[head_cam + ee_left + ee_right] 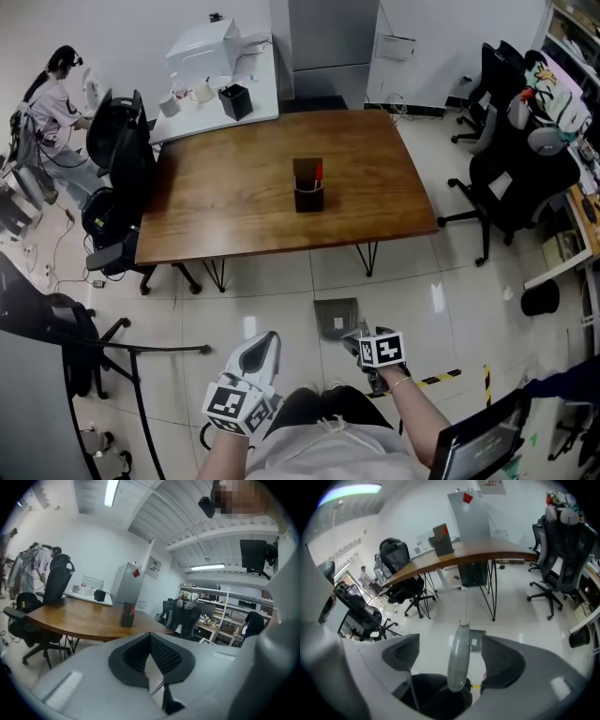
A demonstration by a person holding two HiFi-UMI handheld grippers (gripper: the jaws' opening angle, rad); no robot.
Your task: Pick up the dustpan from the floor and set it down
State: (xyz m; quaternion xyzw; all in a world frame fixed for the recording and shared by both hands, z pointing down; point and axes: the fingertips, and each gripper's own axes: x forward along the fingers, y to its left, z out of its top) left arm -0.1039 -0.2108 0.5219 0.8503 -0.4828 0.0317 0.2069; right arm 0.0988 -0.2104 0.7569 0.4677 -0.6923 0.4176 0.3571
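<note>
Head view gives me the pale tiled floor [281, 300] filling the lower half, with the big wooden bench [234, 197] beyond it and a black office chair [117, 141] at the bench's left end.

The grey dustpan [336, 317] lies on the floor just in front of the bench's near edge. Its long axis runs from the bench toward me, with the flat pan at the far end and the handle [458, 648] rising back to my right side.

My right gripper [367, 345] is tipped steeply down over that handle. In the right gripper view its fingers [501, 660] stand wide apart, the handle upright in the gap between them and neither pad pressing on it.

My left gripper [265, 339] sits low at my left, well apart from the dustpan, pointing almost level at the bench. Its fingers [161, 653] are together, with nothing between them.

A small dark pen holder [308, 187] stands mid-bench.
</note>
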